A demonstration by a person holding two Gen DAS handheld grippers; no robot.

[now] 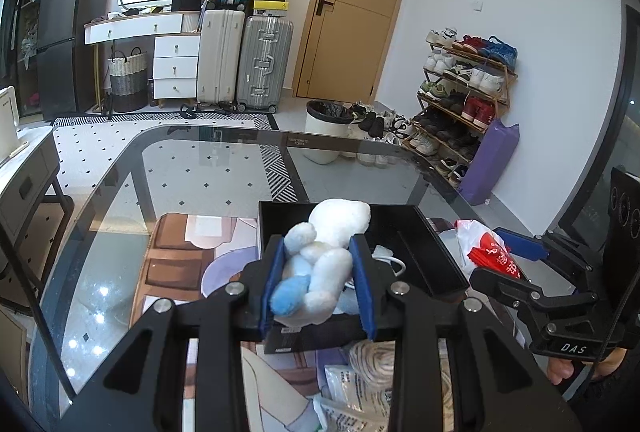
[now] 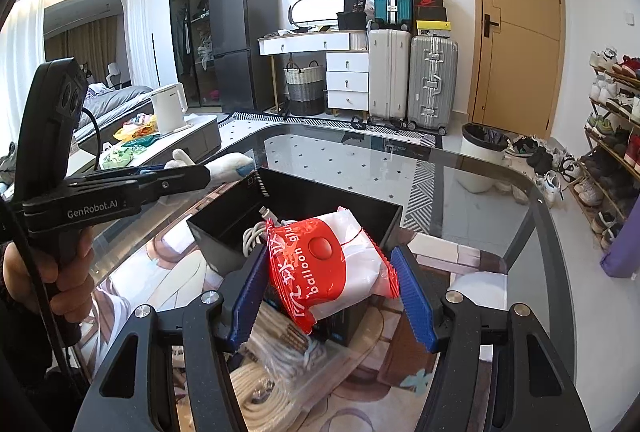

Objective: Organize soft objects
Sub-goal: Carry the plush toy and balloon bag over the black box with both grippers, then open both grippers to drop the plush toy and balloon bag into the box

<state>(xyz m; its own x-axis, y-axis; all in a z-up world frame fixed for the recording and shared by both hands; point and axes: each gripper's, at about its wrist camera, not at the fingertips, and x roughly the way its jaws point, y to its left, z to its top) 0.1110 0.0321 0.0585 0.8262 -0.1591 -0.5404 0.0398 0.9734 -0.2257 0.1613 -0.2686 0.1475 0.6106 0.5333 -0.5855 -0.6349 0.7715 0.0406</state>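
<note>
Glass table (image 1: 192, 168) in a bedroom, and you carry one soft thing in each gripper above the black box (image 1: 420, 244).

Your left gripper (image 1: 318, 274) is clenched on a white and blue plush toy (image 1: 320, 264), in the lower middle of the left wrist frame, over the near edge of the box. Your right gripper (image 2: 332, 284) grasps a red and white packet (image 2: 332, 260) with the word "balloon" on it, both blue pads pressing its sides, in the lower middle of the right wrist frame, also over the box. Inside the box lies a white cable (image 2: 254, 236). Under the grippers, at the bottom of the frame, a rope in a clear bag (image 2: 264, 372) rests on the table. Behind stand suitcases (image 2: 412, 76), a door (image 2: 516, 24) and a shoe rack (image 1: 464, 100).
</note>
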